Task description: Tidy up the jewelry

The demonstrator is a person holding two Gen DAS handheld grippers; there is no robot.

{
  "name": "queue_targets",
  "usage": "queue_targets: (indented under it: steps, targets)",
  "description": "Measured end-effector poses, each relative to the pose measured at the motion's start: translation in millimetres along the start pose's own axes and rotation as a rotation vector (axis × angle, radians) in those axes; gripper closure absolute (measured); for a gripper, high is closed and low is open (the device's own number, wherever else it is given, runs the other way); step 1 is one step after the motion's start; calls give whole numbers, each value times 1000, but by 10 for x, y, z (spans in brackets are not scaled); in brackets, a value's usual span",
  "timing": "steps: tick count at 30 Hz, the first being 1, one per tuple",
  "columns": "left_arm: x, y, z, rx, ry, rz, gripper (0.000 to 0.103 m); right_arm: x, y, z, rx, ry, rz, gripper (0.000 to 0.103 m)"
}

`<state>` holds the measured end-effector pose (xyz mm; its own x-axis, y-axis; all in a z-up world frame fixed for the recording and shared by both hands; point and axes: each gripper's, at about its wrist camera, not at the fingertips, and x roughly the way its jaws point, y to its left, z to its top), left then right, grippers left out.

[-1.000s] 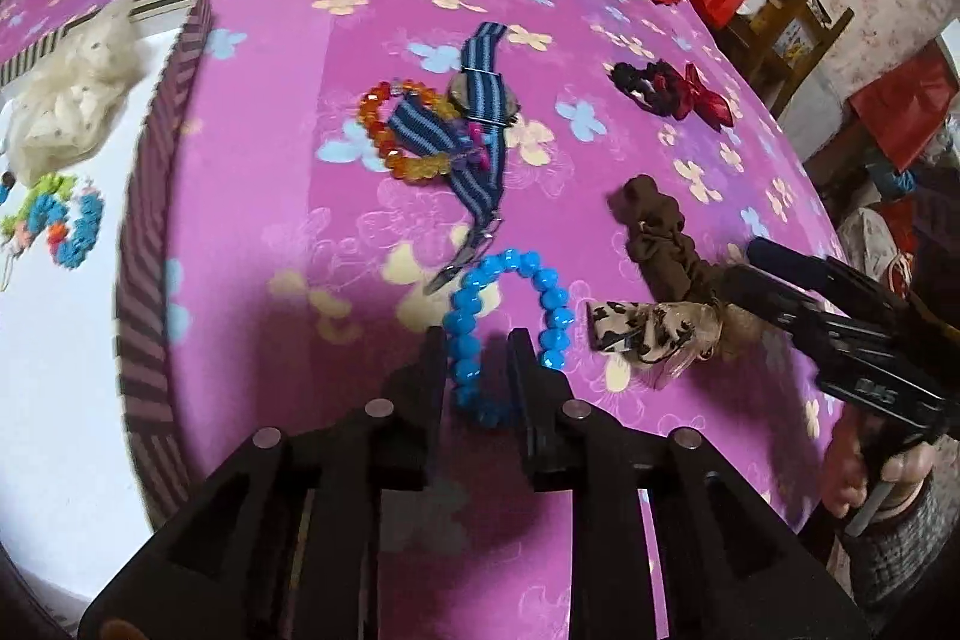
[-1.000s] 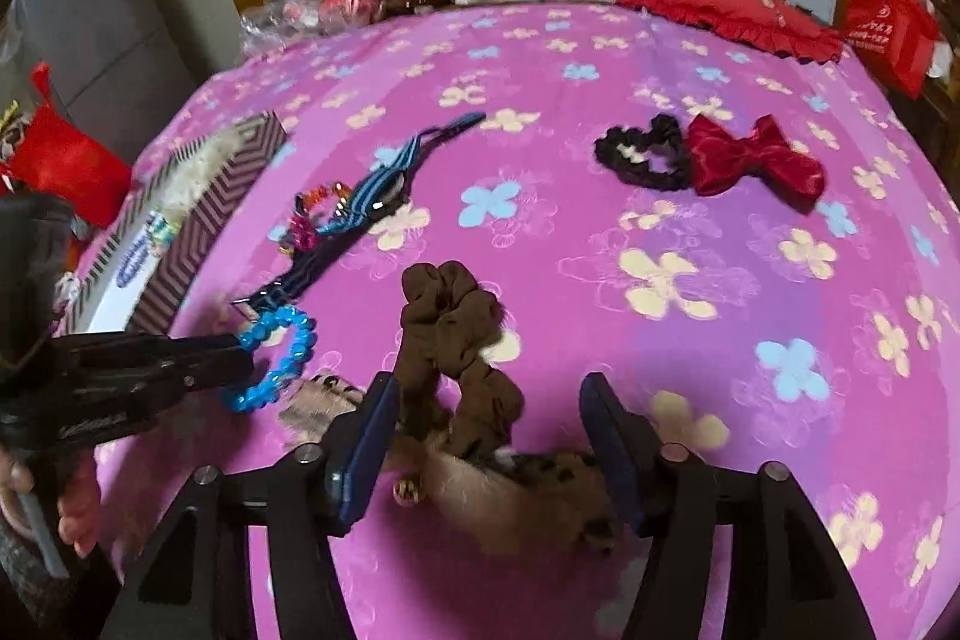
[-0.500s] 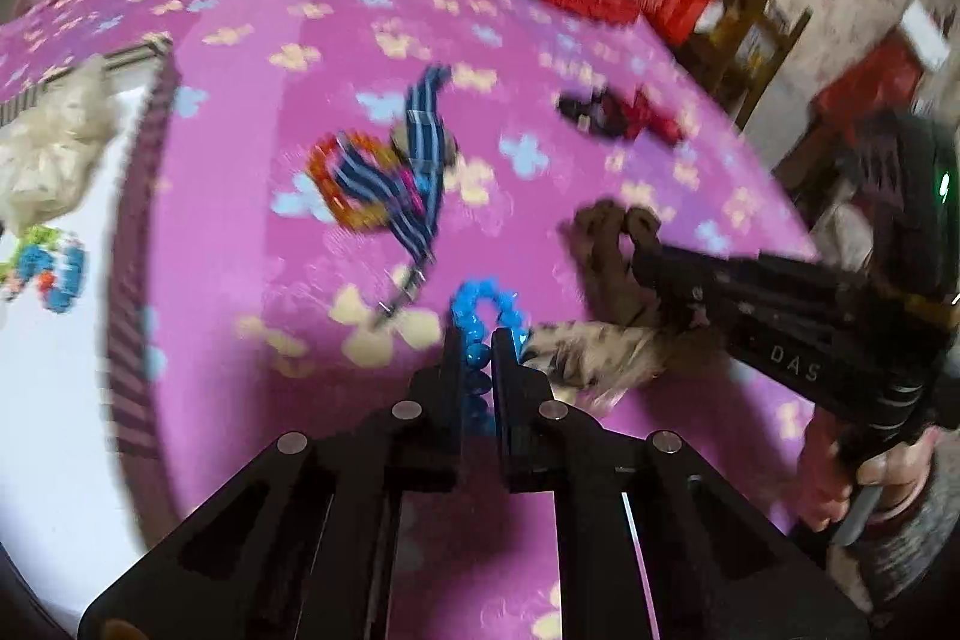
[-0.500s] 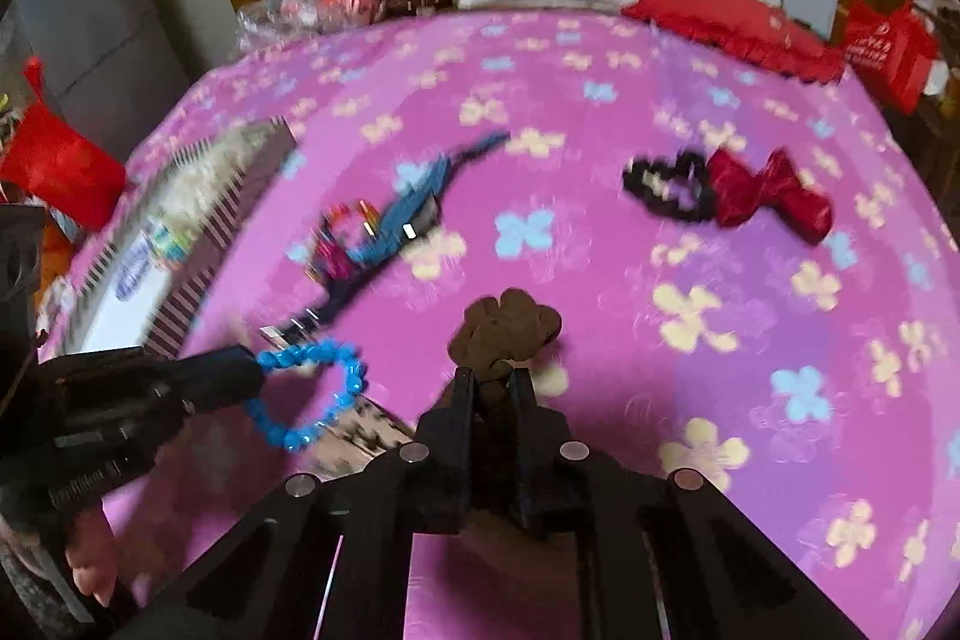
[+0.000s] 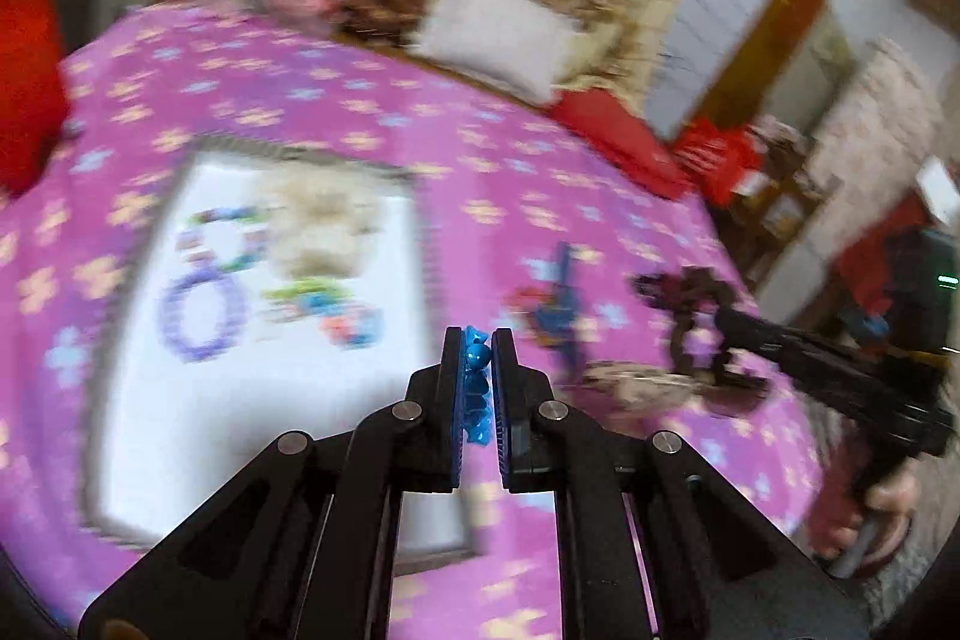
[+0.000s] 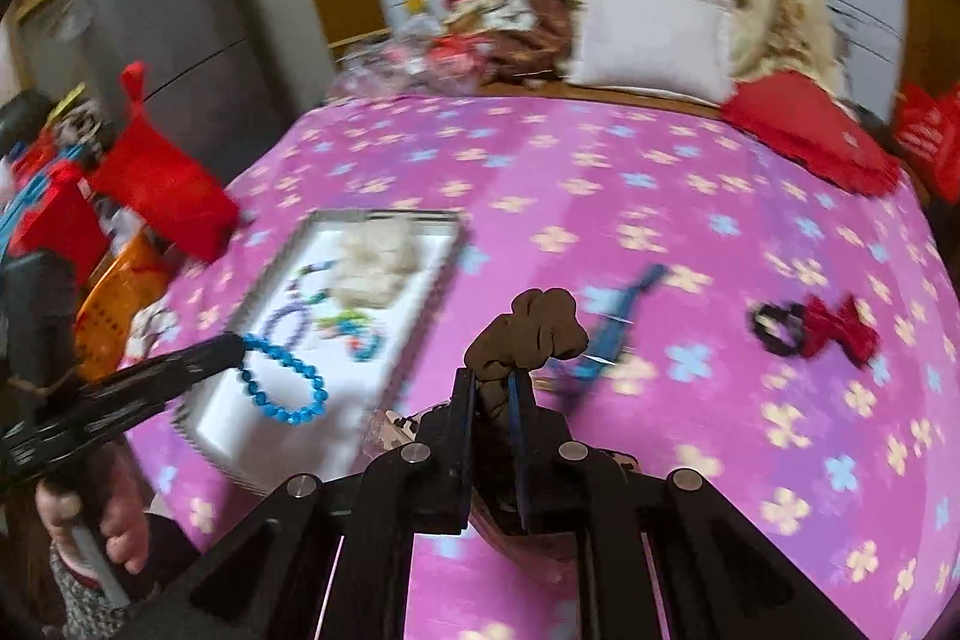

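- Left gripper [image 5: 478,388]: the jaws, spread around the bracelet a second ago, are now pressed together on the blue faceted-bead bracelet [image 6: 282,382]. In the left wrist view the beads sit clamped between the two black pads at frame centre.
- The bracelet has left the bedspread. In the right wrist view it hangs as a loop from the left gripper's tip at centre left, in front of the near corner of the tray.
- Right gripper [image 6: 493,400]: the jaws stood wide a second ago and have closed. They now pinch the brown fabric scrunchie [image 6: 531,331], which bulges above the fingertips at frame centre. A leopard-print fabric piece [image 6: 393,430] shows just beside the gripper body; whether it is attached to the scrunchie cannot be told.
- Both views have changed from a close look at the pink flower-print bedspread [image 6: 690,196] to a higher, wider one, with motion blur.
- White rectangular tray with striped rim [image 5: 408,538]: now at left of centre in the left wrist view, already holding a purple bead bracelet [image 5: 201,313] and other small pieces.
- Judgement: both pick-ups are complete; transfer to the tray is the step in hand.
- Remaining on the bedspread: a blue striped strap [image 6: 618,325] and a red bow with black scrunchie [image 6: 822,325].
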<state>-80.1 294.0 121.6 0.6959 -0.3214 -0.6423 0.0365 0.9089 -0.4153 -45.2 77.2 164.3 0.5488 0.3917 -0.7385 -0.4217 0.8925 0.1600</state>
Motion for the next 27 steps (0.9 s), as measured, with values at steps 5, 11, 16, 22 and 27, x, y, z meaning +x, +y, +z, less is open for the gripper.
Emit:
queue_targets:
  steps: [5, 11, 16, 22, 27]
  targets:
    - [98, 664, -64, -136, 75, 174, 96, 379, 705, 109, -79, 70, 95, 93]
    - [178, 1124, -152, -232, 117, 243, 96, 1024, 1290, 69, -121, 189, 184, 93]
    - [70, 1186, -134, -203, 56, 354, 96, 1530, 1454, -30, -122, 264, 160, 93]
    - [114, 1313, -83, -236, 40, 372, 96, 1715, 1408, -61, -148, 293, 116, 92]
    - [33, 1277, -53, -247, -2, 312, 90, 1318, 1308, -27, -173, 192, 94, 52]
